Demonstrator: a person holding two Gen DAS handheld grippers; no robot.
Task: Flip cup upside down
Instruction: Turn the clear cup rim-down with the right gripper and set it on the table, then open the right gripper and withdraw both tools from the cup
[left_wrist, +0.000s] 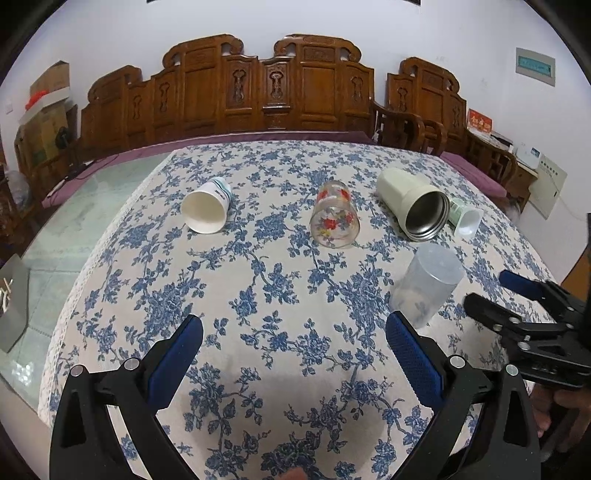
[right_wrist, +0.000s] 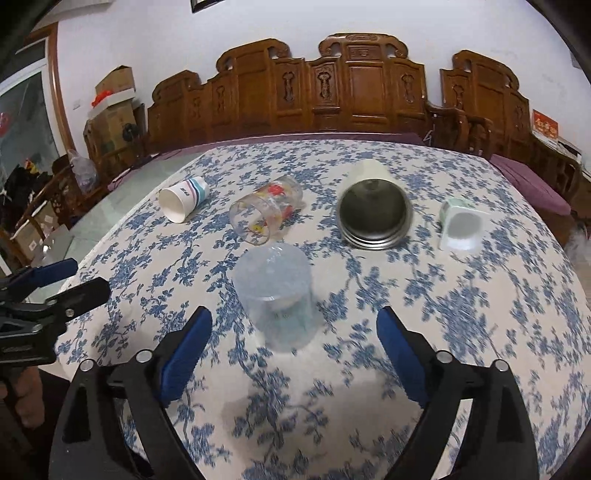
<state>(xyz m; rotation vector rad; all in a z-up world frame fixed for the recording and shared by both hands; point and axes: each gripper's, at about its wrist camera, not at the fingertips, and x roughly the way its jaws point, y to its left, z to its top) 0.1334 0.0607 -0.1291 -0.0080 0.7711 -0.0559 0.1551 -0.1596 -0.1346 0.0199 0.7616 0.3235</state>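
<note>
Cup: frosted plastic cup (right_wrist: 275, 295) stands mouth down on the table (left_wrist: 258, 295), its closed base up; the flowered cloth shows through its wall. It sits nearer my edge of the table than the other cups.
Right gripper: my right gripper (right_wrist: 295, 339) is spread wide, holding nothing. The frosted plastic cup stands between and just beyond its blue pads (right_wrist: 184, 354), touching neither.
Left gripper: my left gripper (left_wrist: 295, 354) is also wide, with only bare cloth between its fingers. The frosted plastic cup (left_wrist: 424, 288) is just past its right finger, apart from it.
Each other: from the left wrist, the right gripper (left_wrist: 491, 295) shows at the right edge of view, near the cup; from the right wrist, the left gripper (right_wrist: 74, 277) shows at the left edge.
Row behind: four more vessels lie on their sides across the middle of the table, mouths toward me.
Paper cup: white paper cup (left_wrist: 207, 208) with coloured stripes, toward the left edge.
Glass: clear glass (left_wrist: 334, 218) printed with red flowers, at the middle.
Steel mug: cream mug (left_wrist: 413, 203) with a metal inside, right of the glass.
Small cup: pale green small cup (right_wrist: 460, 223), toward the right edge, just beside the cream mug.
Far side: carved wooden bench (left_wrist: 266, 88) past the far edge of the table.
</note>
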